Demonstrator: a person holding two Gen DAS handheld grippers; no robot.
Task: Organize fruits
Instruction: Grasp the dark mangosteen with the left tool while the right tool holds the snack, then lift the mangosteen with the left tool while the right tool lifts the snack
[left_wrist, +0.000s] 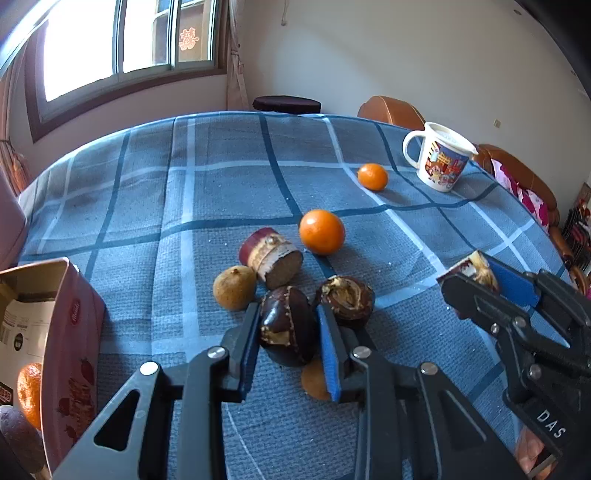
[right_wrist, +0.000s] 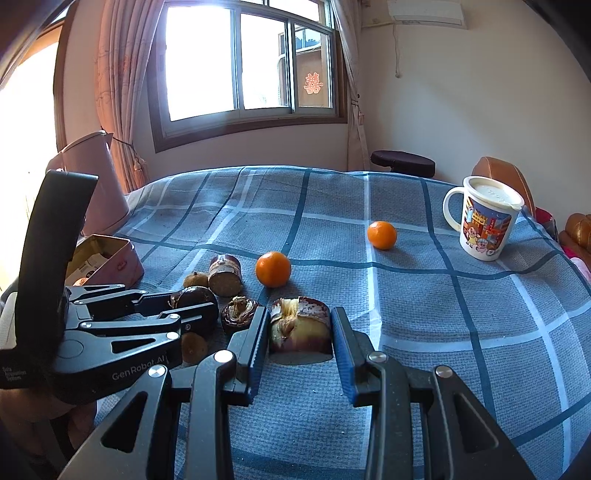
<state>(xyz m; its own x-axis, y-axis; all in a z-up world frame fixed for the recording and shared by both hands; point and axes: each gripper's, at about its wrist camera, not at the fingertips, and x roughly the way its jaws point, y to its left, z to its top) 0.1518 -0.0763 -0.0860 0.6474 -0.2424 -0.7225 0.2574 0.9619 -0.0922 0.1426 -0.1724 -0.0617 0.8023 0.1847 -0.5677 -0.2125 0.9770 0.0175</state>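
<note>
Blue plaid tablecloth: two loose oranges, a third orange in the pink tin at left. Left gripper clenched on a dark fruit; right gripper clenched on a cut fruit chunk. One lidded cartoon mug. Legible: "GenRobot.AI" on the left gripper body, "DAS" on the right.

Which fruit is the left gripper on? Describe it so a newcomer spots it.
On the blue plaid tablecloth, find the fruit cluster just below the larger orange. The left gripper is shut on the dark brown fruit. Unlike the torn-open brown fruit beside it, its glossy skin is mostly whole.
</note>
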